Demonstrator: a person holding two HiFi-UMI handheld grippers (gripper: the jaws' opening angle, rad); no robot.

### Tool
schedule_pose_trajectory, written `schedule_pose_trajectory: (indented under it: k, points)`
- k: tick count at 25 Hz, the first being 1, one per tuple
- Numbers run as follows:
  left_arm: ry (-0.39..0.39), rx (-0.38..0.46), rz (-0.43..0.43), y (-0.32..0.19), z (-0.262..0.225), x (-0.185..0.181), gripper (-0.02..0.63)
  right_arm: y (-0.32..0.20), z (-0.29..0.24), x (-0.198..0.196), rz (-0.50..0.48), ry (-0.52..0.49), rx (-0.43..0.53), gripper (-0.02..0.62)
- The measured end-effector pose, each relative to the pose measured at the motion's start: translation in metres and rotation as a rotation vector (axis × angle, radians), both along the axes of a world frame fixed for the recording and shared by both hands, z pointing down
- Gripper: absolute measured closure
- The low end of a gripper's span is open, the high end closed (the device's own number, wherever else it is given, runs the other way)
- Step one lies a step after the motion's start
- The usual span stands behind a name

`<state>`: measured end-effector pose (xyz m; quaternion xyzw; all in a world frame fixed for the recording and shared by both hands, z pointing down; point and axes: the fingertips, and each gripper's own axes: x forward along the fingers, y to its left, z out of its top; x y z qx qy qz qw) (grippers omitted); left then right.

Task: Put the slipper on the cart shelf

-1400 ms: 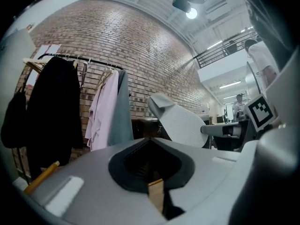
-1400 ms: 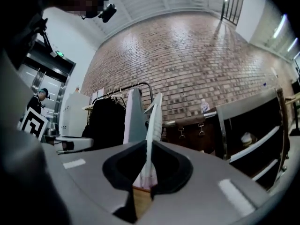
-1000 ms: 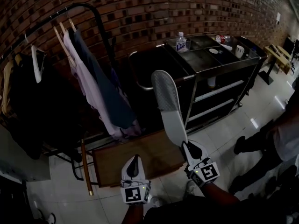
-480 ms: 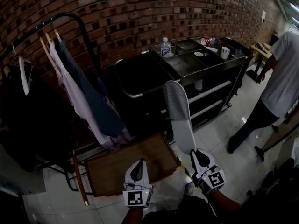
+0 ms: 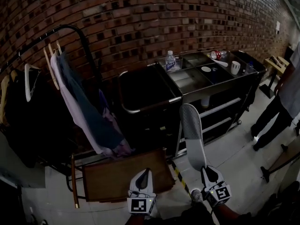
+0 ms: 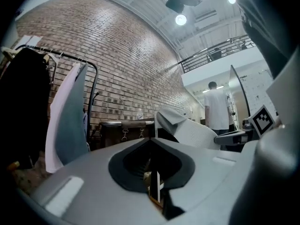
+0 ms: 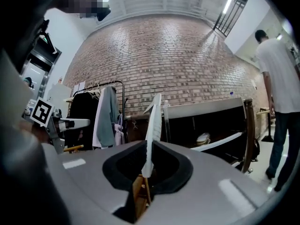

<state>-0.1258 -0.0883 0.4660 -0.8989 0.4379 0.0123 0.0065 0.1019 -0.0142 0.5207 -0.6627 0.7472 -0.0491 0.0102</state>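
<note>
A long white slipper (image 5: 192, 134) stands nearly upright, sole toward me, with my right gripper (image 5: 206, 169) shut on its heel end. It hangs in front of the black cart (image 5: 244, 77), level with the cart's lower shelves (image 5: 219, 106). In the right gripper view the slipper (image 7: 153, 121) shows edge-on between the jaws, with the cart (image 7: 206, 110) beyond it. My left gripper (image 5: 145, 172) is shut and holds nothing, low over a brown board (image 5: 112, 177). From the left gripper view the slipper (image 6: 187, 128) appears to the right.
A clothes rack (image 5: 65, 29) with hanging garments (image 5: 79, 107) fills the left. A dark bag frame (image 5: 145, 90) sits against the cart's left side. A water bottle (image 5: 170, 61), a cup (image 5: 235, 67) and small items lie on the cart top. A person (image 5: 280, 102) stands right of the cart.
The right gripper and slipper have shifted right and sit lower in the view, nearer the cart's shelves. The person at the right has stepped farther away. The left gripper stays shut.
</note>
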Motion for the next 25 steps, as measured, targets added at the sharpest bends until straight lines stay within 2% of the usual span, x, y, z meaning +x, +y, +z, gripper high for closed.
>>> schedule_pose_trajectory:
  k: [8,13,20,25]
  points:
    - [0.010,0.004,-0.119,-0.026,-0.001,0.106,0.589,-0.027,0.043,0.111,-0.094,-0.013,-0.106,0.561]
    - [0.006,0.016,-0.183,-0.038,-0.004,0.158,0.588,-0.044,0.060,0.160,-0.174,0.004,-0.171,0.561]
    - [-0.025,0.023,-0.238,-0.048,-0.010,0.197,0.589,-0.089,0.099,0.202,-0.209,-0.058,-0.260,0.560]
    - [-0.040,0.012,-0.295,-0.052,-0.005,0.198,0.589,-0.144,0.117,0.205,-0.214,-0.137,-0.303,0.560]
